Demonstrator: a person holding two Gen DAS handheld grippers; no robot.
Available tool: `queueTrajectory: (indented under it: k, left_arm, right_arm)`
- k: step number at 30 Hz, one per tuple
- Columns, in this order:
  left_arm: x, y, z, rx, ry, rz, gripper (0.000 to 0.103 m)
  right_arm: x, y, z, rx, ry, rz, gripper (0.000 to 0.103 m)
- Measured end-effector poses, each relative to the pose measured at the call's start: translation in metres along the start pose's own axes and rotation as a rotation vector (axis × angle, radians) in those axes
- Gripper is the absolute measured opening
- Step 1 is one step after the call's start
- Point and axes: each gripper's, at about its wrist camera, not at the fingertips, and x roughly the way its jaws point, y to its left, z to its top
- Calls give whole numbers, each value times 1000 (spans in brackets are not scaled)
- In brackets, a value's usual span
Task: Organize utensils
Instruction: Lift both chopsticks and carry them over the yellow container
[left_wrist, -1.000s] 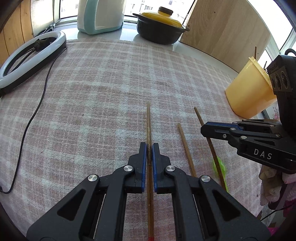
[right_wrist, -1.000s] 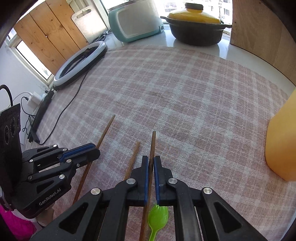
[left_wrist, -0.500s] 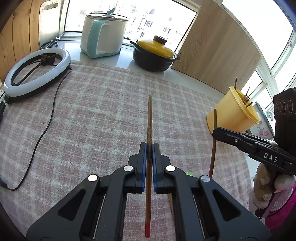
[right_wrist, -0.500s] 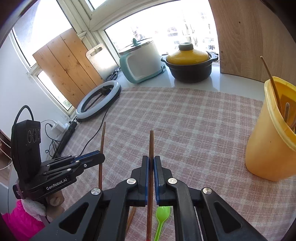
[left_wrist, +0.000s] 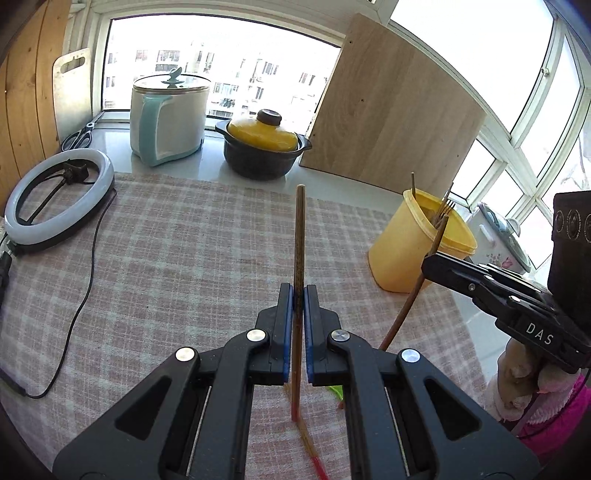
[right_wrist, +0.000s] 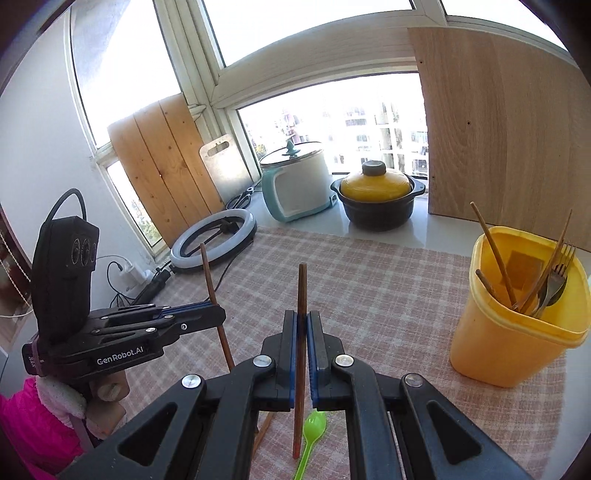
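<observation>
One chopstick (left_wrist: 298, 236) is clamped in the left gripper (left_wrist: 298, 295), another chopstick (right_wrist: 301, 291) in the right gripper (right_wrist: 302, 321), both held above the cloth (left_wrist: 184, 251). A yellow cup (right_wrist: 517, 332) of utensils stands nearby; a green spoon (right_wrist: 312, 439) lies below.

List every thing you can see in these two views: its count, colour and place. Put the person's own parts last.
chopsticks: two held, brown, one per gripper; one on cloth
spoon: one, green, on cloth
tub: one, yellow, right, holding chopsticks and fork
cloth: one, pink check, over table
pot: one, black, yellow lid, by window
cooker: one, white-teal, by window
ring light: one, white, left
boards: several, wood, leaning at window
left gripper: shut on chopstick
right gripper: shut on chopstick
sleeve: pink
</observation>
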Motion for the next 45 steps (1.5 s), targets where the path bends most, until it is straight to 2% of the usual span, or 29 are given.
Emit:
queueTrajectory:
  k: [7,20,36,45]
  left_arm:
    - [-6,-14,9,28,-26,-19,3]
    - [-16,-41,35,78,-90,-70,3]
    - [-9,-98,85,152,-169,-183,3]
    - [-4,-119,110,167,-216,-208,3]
  right_arm:
    - [-20,1,8,-40,-75,-33,3]
    - [-64,-23,27,4,-188,-76,3]
    - [-137,-81,46,107,-322,-187,3]
    - [-166,-107,52,134,-388,-264,3]
